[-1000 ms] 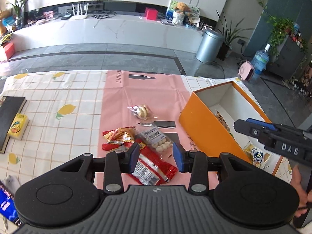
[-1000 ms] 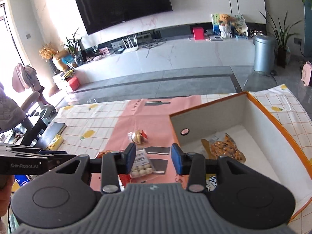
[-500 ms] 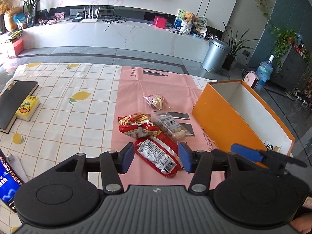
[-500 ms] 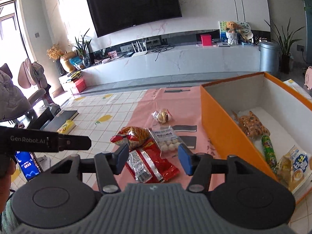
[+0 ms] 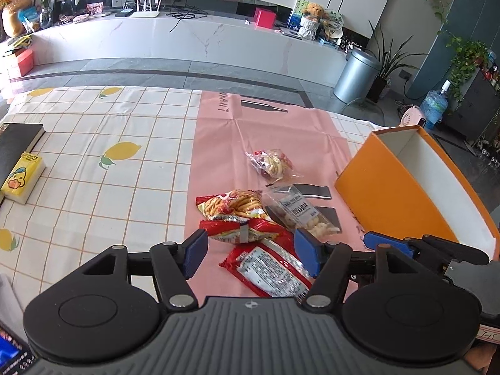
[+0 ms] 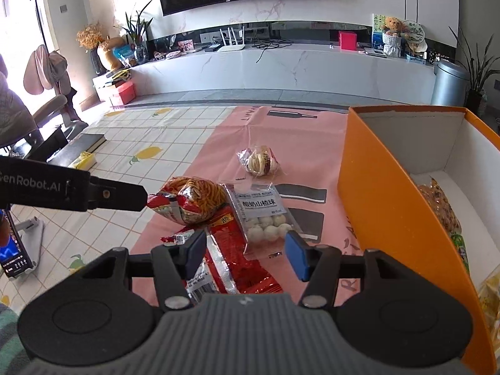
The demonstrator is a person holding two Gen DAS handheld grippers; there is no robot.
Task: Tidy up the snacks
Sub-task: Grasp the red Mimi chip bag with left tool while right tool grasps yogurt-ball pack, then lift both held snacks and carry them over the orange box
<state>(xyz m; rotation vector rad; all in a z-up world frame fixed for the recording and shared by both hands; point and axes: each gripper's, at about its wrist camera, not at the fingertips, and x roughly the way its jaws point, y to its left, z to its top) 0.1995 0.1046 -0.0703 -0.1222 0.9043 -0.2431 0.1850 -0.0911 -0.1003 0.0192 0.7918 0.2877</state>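
A pile of snacks lies on the pink mat (image 5: 275,125): a flat red packet (image 5: 268,273), a red-orange noodle bag (image 5: 234,212), a clear bag of white balls (image 5: 300,212) and a small clear biscuit packet (image 5: 273,164). My left gripper (image 5: 251,254) hovers low over the red packet. Its jaws are opening and press on nothing. My right gripper (image 6: 247,254) stands open over the red packet (image 6: 237,262), just short of the white-ball bag (image 6: 262,215). The orange box (image 6: 390,218) at the right holds several snacks (image 6: 440,206).
A black book (image 5: 15,147) and a yellow tissue pack (image 5: 22,178) lie at the far left of the lemon-print cloth (image 5: 93,172). A lit phone (image 6: 12,256) stands at the table's near left. The orange box wall (image 5: 390,206) rises close to the right of the pile.
Both grippers have come down and closer to the snack pile. Both pairs of jaws stand wider apart than before. The snacks have not moved.
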